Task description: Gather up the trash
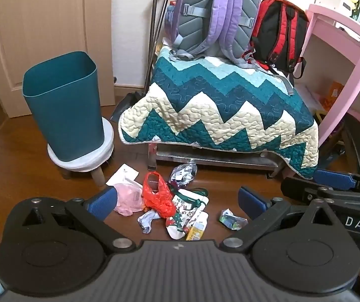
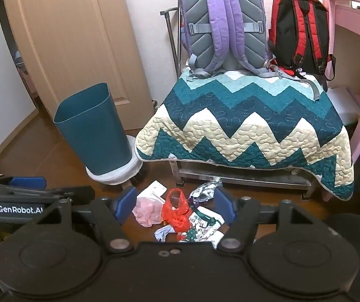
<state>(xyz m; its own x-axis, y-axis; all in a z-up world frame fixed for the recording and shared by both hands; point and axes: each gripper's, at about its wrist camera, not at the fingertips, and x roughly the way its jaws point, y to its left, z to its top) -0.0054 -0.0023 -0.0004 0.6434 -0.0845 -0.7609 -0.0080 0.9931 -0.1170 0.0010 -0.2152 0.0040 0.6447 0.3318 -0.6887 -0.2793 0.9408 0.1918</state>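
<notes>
Left wrist view: left gripper (image 1: 177, 201) hovering spread above floor litter (image 1: 158, 197) — teal bin (image 1: 62, 105) waiting upper left; right gripper (image 2: 174, 205) likewise spread, empty.

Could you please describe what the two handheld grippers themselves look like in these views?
Both the left gripper and the right gripper are matte black with round pivot housings, silver bolts and ribbed blue finger pads. White lettering reads "GenRobot.AI" on the left and "DAS" on the right.

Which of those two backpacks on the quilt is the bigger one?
The purple backpack, grey-padded with lilac straps, standing left. It rises taller and wider than the red backpack, which is red and black, beside it on the quilt.
</notes>
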